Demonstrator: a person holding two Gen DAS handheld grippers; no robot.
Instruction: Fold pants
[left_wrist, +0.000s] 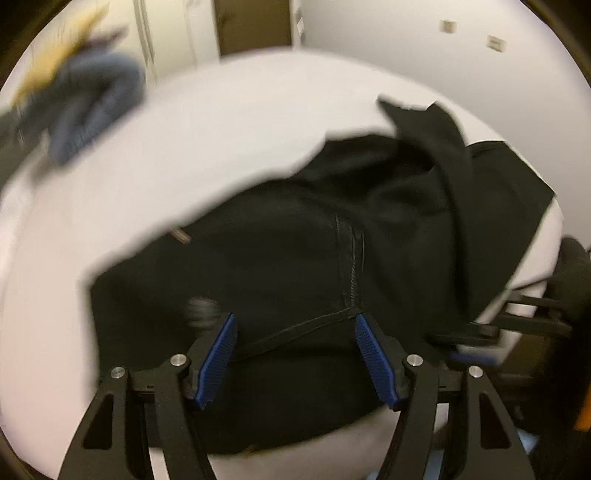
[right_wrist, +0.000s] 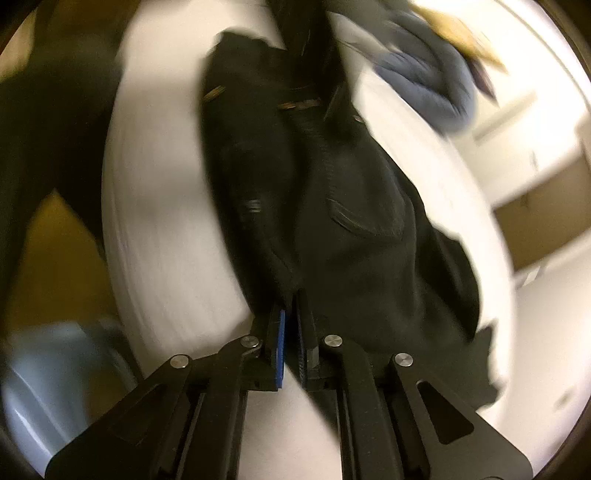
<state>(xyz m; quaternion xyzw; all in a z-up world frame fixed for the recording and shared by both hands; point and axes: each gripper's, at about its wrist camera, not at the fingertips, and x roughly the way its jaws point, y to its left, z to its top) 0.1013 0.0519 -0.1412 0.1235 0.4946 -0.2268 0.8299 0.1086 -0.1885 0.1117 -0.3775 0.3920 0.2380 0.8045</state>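
The left gripper (left_wrist: 295, 347) stands wide apart, its blue pads (left_wrist: 218, 360) spread over the black pants (left_wrist: 295, 240) with nothing pressed between them; just beyond the jaws a stitched seam (left_wrist: 351, 258) runs up the dark cloth, and a small grey blurred button-like spot (left_wrist: 201, 310) sits beside the left pad; the pants lie in a loose heap on the white counter (left_wrist: 184, 147), one leg or flap thrown up toward the far right edge; at the right of this view the other gripper's black linkage (left_wrist: 517, 325) shows beside the cloth, blurred; farther off on the counter, well apart from the pants, lies a bundle of blue-grey clothing (left_wrist: 92, 107) with something yellow (left_wrist: 62, 51) behind it; beyond stand a pale wall and a brown door (left_wrist: 255, 26). The right gripper (right_wrist: 290, 332) has its jaws nearly together, only a thin gap between the blue pads (right_wrist: 281, 350); a fold of the black pants (right_wrist: 332, 221) reaches down to the fingertips, but whether the pads pinch it I cannot tell through the blur; from there the pants stretch away across the white counter (right_wrist: 166, 221), a pocket opening (right_wrist: 354, 221) and brownish labels near the waistband (right_wrist: 299, 105) showing; past them sits the blue-grey clothing (right_wrist: 428, 81); a pale grey-blue bin or chair (right_wrist: 55, 369) lies low at the left.
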